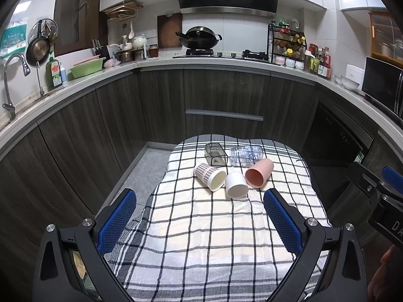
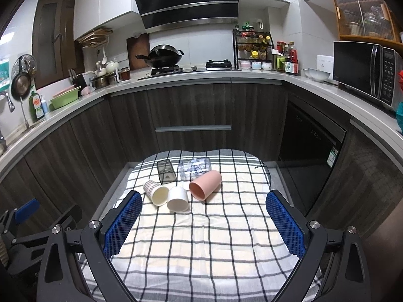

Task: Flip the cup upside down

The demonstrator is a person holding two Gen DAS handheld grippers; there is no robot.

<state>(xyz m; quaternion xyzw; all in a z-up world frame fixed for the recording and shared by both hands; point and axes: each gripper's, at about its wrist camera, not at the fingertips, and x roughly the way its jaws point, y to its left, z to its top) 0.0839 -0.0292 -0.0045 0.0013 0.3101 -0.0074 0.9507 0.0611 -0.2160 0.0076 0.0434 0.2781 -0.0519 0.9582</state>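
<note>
Ahead of both tools, five cups are seen lying on their sides on the checked cloth of the table (image 1: pixel 201 251); none is yet turned over.

Both the left tool (image 1: pixel 200 212) and the right tool (image 2: pixel 204 216) are held spread wide, with nothing gripped. The plain white paper cup (image 1: pixel 235 185) lies nearest, its mouth turned toward the tools and its long axis running away from them. It is flanked by the brown-patterned paper cup (image 1: pixel 209 177) and the pink plastic cup (image 1: pixel 259 173), with two clear glasses behind. Neither tool can be judged clearly nearer, though the pink cup lies more toward the right one.
</note>
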